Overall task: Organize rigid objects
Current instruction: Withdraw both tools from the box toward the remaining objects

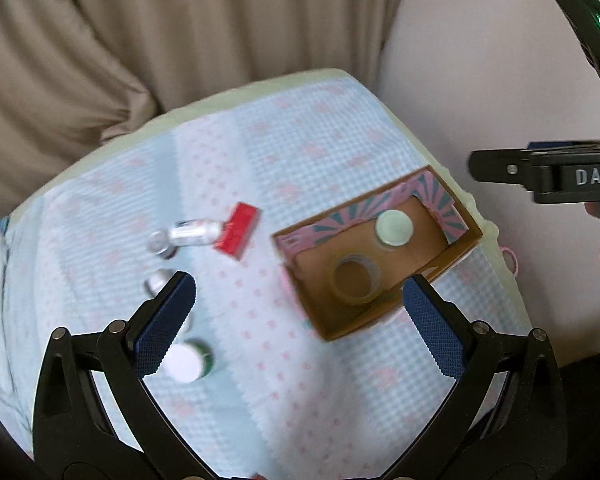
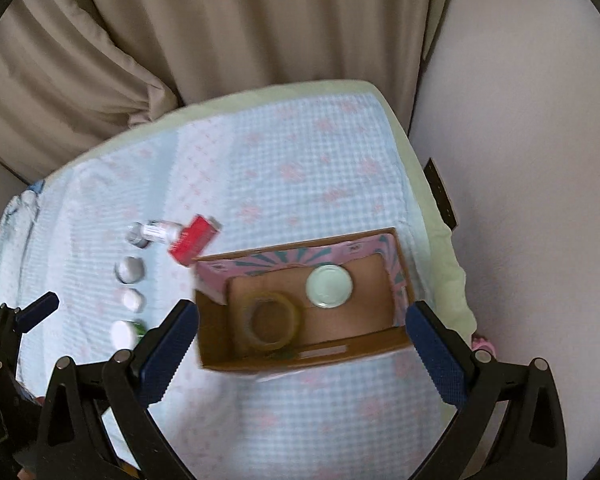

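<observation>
A cardboard box (image 1: 466, 240) (image 2: 216, 348) with a pink patterned lining holds a tape roll (image 1: 355, 278) (image 2: 274, 322) and a white-lidded jar (image 1: 394, 227) (image 2: 329, 285). Left of it on the cloth lie a red box (image 1: 238, 231) (image 2: 194, 240), a white tube (image 1: 194, 233) (image 2: 160, 231), and several small round jars (image 2: 130, 270), one white-capped with green (image 1: 190, 360) (image 2: 125, 332). My left gripper (image 1: 300, 312) hovers open above the cloth, its left finger over the jars. My right gripper (image 2: 302, 340) is open, straddling the box from above.
The table carries a pale blue checked cloth (image 1: 292, 148) (image 2: 284, 152) with pink motifs. Beige curtains (image 1: 160, 32) hang behind, and a white wall (image 2: 520, 160) stands at right. The right-hand tool (image 1: 560, 176) shows at the left view's right edge, with a hand on it.
</observation>
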Demonstrator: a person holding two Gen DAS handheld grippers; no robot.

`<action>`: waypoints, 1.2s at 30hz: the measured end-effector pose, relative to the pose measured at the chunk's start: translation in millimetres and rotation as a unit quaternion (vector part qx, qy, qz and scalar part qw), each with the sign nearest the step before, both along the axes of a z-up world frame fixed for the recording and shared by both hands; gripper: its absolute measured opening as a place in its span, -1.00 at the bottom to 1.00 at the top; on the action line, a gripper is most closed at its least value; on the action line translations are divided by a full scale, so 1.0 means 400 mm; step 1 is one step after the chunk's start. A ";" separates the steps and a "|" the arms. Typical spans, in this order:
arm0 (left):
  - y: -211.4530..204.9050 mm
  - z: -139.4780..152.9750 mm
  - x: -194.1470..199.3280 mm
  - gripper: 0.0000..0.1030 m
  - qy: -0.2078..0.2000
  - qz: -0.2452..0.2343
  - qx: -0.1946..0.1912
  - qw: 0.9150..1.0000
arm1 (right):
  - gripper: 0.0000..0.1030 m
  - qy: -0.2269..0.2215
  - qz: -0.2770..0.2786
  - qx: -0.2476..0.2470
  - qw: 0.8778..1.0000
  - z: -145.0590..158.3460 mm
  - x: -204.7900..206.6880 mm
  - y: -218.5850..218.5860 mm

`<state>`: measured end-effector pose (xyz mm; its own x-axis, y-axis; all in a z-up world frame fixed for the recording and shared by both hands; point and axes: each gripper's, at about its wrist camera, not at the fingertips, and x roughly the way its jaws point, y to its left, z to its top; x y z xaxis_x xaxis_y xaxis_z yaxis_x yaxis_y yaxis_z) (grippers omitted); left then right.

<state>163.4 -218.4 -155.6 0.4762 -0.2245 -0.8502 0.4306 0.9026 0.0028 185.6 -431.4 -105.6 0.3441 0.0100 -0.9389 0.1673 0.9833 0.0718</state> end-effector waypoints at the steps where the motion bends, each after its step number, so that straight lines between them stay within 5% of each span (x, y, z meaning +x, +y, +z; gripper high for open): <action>1: 0.029 0.009 -0.007 0.99 -0.003 0.006 -0.003 1.000 | 1.00 -0.007 0.000 0.000 1.000 0.019 -0.011 0.024; 9: 0.318 0.027 -0.055 0.99 -0.010 0.047 -0.001 0.999 | 1.00 -0.037 -0.002 0.004 0.999 0.080 -0.041 0.240; 19: 0.575 -0.035 -0.025 0.99 0.018 0.041 -0.005 0.999 | 1.00 -0.045 -0.031 0.033 0.998 0.035 0.023 0.458; 27: 0.648 -0.189 0.055 0.99 0.060 -0.005 0.011 0.998 | 1.00 -0.023 -0.084 0.062 0.994 -0.087 0.122 0.533; 36: 0.609 -0.390 0.111 0.99 0.106 -0.050 0.031 0.993 | 1.00 0.028 -0.143 0.119 0.982 -0.268 0.282 0.500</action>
<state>207.8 25.1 -311.6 0.2630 -0.2058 -0.9426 0.5153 0.8559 -0.0431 298.2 -231.3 -212.8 0.3136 0.1423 -0.9388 0.4436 0.8522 0.2774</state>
